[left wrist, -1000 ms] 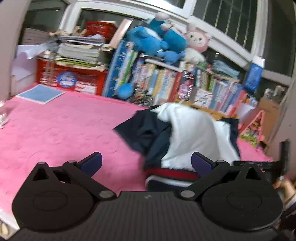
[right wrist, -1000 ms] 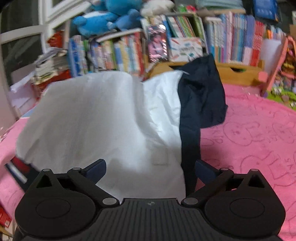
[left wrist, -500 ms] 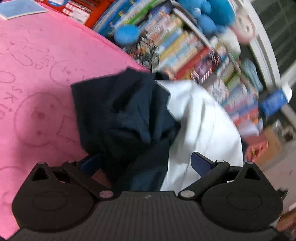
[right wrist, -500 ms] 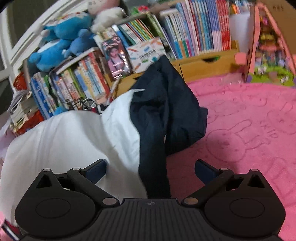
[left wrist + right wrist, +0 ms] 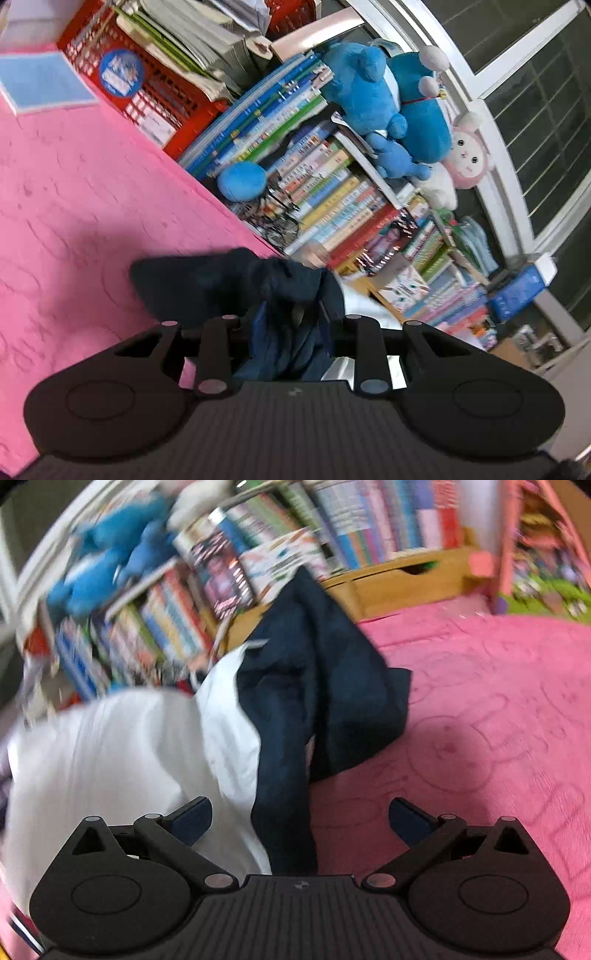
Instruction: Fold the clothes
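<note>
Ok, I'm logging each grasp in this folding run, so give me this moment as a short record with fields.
surface: pink blanket
garment: navy and white top, crumpled on the blanket
left gripper: jaws have just been closing, now pinched on a navy sleeve
right gripper: open, navy edge between the jaws, pads clear of it
background: bookshelf, blue plush toys
folding: not yet begun

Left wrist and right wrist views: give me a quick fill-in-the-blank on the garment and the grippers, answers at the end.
1. The left gripper is closed on the ____ blue part of the garment.
2. The right gripper is ____, its pads off the cloth.
3. The garment lies on a ____ blanket.
4. Beside the navy part, the garment's other part is ____.

Answers: navy; open; pink; white
</note>
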